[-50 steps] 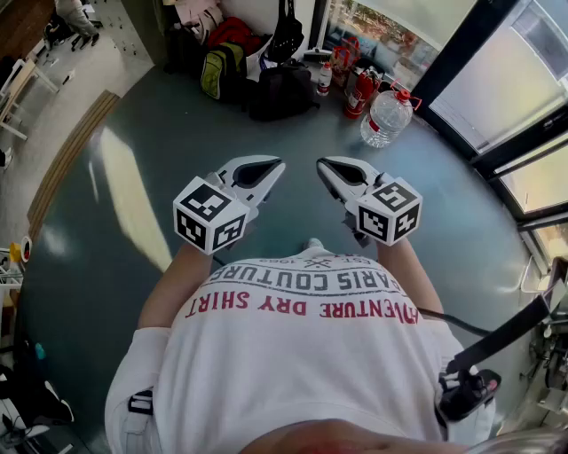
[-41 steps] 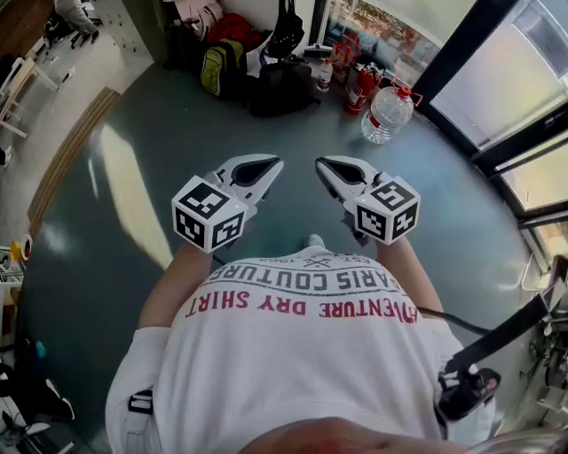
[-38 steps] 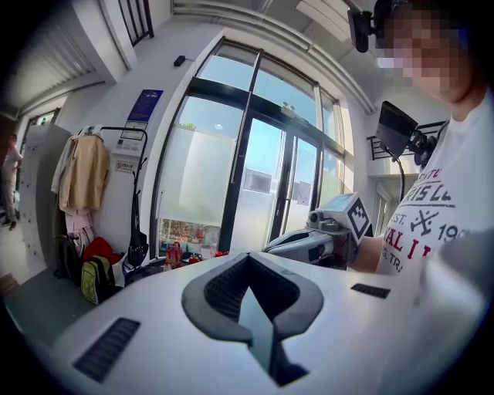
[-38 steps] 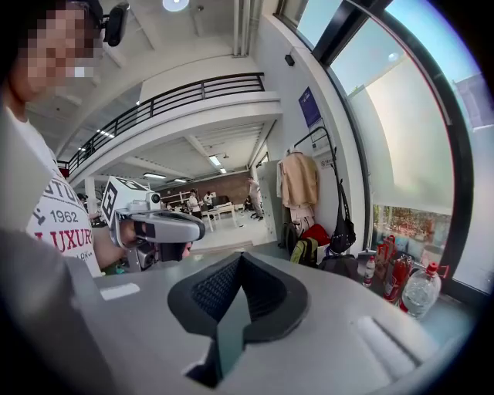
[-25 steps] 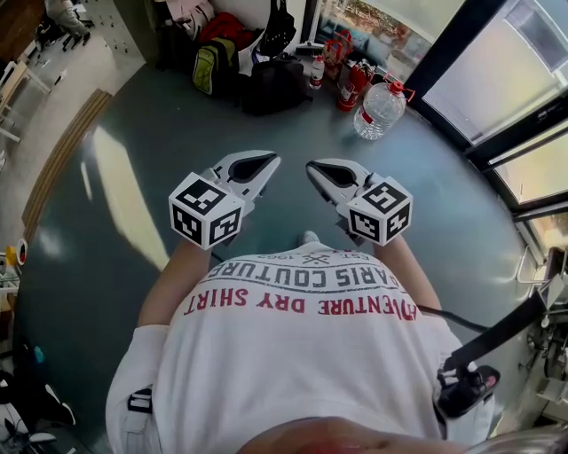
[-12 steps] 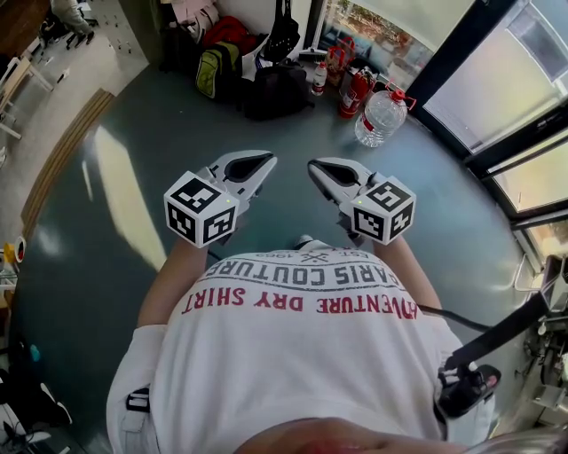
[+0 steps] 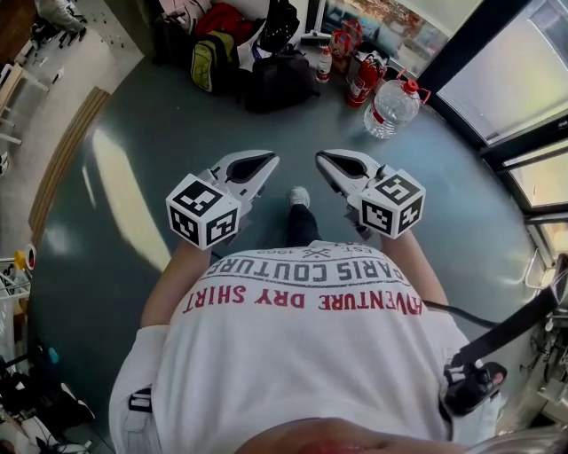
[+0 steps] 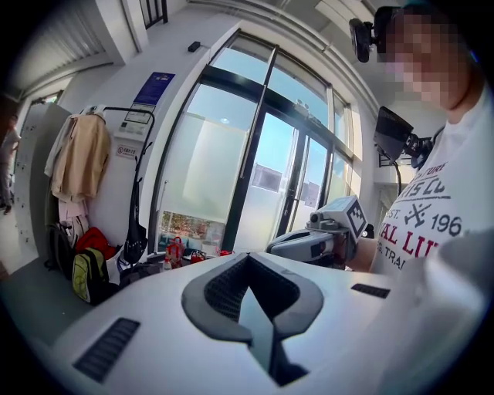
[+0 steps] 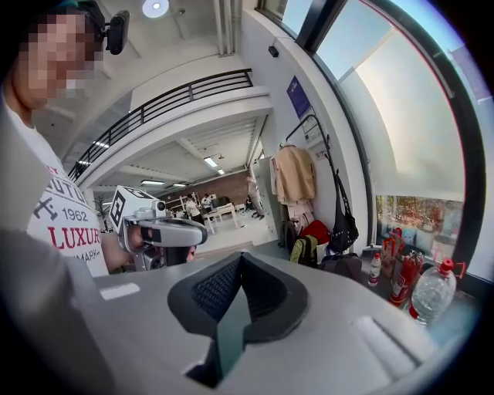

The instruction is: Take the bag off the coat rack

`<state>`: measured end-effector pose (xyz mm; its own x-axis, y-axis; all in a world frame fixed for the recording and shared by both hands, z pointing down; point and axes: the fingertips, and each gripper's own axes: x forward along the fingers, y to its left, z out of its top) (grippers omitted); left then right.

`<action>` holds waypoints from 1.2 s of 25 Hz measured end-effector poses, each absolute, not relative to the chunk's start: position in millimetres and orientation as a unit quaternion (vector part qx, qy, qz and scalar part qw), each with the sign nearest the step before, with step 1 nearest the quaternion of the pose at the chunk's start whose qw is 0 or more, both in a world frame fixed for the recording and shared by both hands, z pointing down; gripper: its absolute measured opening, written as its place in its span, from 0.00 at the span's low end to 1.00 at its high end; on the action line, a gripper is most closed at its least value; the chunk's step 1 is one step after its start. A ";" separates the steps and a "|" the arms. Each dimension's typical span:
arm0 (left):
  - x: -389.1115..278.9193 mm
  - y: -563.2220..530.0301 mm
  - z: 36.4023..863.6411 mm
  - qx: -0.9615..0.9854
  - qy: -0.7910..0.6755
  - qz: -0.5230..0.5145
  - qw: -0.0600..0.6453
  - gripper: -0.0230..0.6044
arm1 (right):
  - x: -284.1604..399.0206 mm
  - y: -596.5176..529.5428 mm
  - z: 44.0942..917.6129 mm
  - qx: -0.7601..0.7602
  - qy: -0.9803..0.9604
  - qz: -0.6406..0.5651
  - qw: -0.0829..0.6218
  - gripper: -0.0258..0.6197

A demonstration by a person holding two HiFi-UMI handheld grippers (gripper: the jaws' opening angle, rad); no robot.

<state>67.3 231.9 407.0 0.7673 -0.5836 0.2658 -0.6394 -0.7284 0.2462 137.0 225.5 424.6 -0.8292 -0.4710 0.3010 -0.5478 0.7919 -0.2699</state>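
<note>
The white left gripper (image 7: pixel 266 163) and white right gripper (image 7: pixel 327 160) sit mid-frame, both closed on nothing. The black shoulder bag (image 7: pixel 280 22) hangs on the black metal coat rack (image 9: pixel 309 118) at the head view's top edge.

1. Black bag (image 9: pixel 343 224), beige coat (image 9: pixel 297 173).
2. Lime-and-black backpack (image 7: pixel 211 64).
3. White left gripper (image 7: pixel 266 161) and right gripper (image 7: pixel 326 160), black-and-white squares on both cubes.
4. White shirt (image 7: pixel 302 355), red and grey lettering.
5. Grey-blue floor (image 7: pixel 133 133).
6. Red extinguishers (image 7: pixel 362 80).
</note>
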 end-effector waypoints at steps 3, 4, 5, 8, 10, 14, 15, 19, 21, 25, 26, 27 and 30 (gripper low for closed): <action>66.4 161.1 417.3 0.921 -0.336 0.090 0.174 0.04 | 140.8 151.8 434.6 0.273 -0.938 0.182 0.109 0.04; 66.8 133.2 421.4 0.920 -0.338 0.091 0.177 0.04 | 142.2 123.5 438.9 0.273 -0.938 0.183 0.109 0.04; 67.2 104.6 426.1 0.918 -0.340 0.093 0.179 0.04 | 143.2 94.5 443.4 0.272 -0.938 0.184 0.109 0.04; 70.9 22.2 435.4 0.914 -0.345 0.107 0.184 0.04 | 146.3 10.1 451.8 0.270 -0.938 0.190 0.108 0.04; 77.5 -26.1 428.8 0.915 -0.344 0.115 0.179 0.04 | 149.6 -40.7 446.2 0.267 -0.938 0.192 0.107 0.04; 81.5 -98.6 399.8 0.917 -0.349 0.110 0.161 0.04 | 154.7 -120.6 419.4 0.270 -0.941 0.173 0.104 0.04; 78.1 -110.9 395.7 0.916 -0.352 0.100 0.164 0.04 | 154.2 -134.7 414.7 0.273 -0.942 0.166 0.101 0.04; 59.6 -144.4 397.9 0.911 -0.368 0.075 0.172 0.04 | 147.3 -171.6 412.8 0.273 -0.946 0.152 0.093 0.04; 54.2 -158.0 399.3 0.910 -0.370 0.074 0.169 0.04 | 144.2 -187.7 413.8 0.272 -0.946 0.150 0.094 0.04; 44.2 -196.0 393.8 0.914 -0.363 0.072 0.169 0.04 | 134.2 -227.1 406.7 0.282 -0.942 0.152 0.095 0.04; 40.3 -207.5 393.2 0.915 -0.360 0.071 0.169 0.04 | 129.4 -237.6 406.4 0.285 -0.941 0.153 0.097 0.04; 35.6 -219.7 393.4 0.916 -0.358 0.070 0.170 0.04 | 123.8 -248.8 407.0 0.287 -0.940 0.154 0.100 0.04; 18.6 -266.8 397.0 0.919 -0.350 0.067 0.171 0.04 | 106.5 -292.8 409.5 0.296 -0.937 0.153 0.105 0.04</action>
<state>18.6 -266.8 397.0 0.7456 -0.6207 0.2426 -0.6664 -0.6963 0.2664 106.5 -292.8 409.5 -0.8027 -0.5222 0.2880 -0.5867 0.7781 -0.2243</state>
